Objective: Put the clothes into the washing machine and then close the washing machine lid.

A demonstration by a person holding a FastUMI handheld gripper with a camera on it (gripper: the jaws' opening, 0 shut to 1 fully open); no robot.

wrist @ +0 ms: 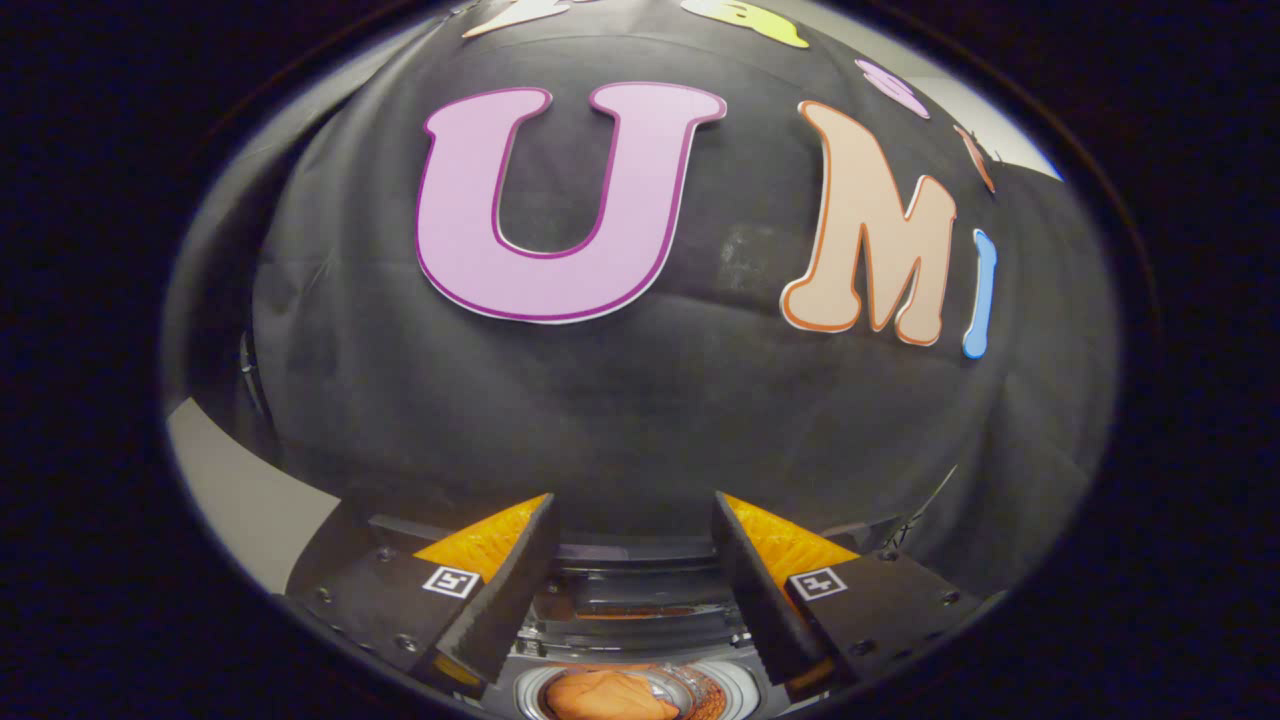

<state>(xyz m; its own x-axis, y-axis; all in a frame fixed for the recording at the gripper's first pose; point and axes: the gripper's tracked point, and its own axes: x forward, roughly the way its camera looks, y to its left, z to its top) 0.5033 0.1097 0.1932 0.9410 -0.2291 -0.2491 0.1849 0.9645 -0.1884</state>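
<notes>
My gripper (632, 520) is open, its two fingers spread wide with nothing between them, pointing toward the booth wall. Below and between the fingers lies the washing machine (735, 685), seen from above. An orange garment (605, 697) rests inside its round drum opening. Just beyond the drum, the machine's lid (632, 600) stands raised, a dark glossy panel reflecting a strip of orange. The fingers hang well above the machine and touch neither the lid nor the garment.
The black cloth wall (640, 400) stands close ahead, beyond the machine. A pale strip of floor or wall (240, 500) shows to the left of the fingers. A thin cable (925, 500) runs down by the right finger.
</notes>
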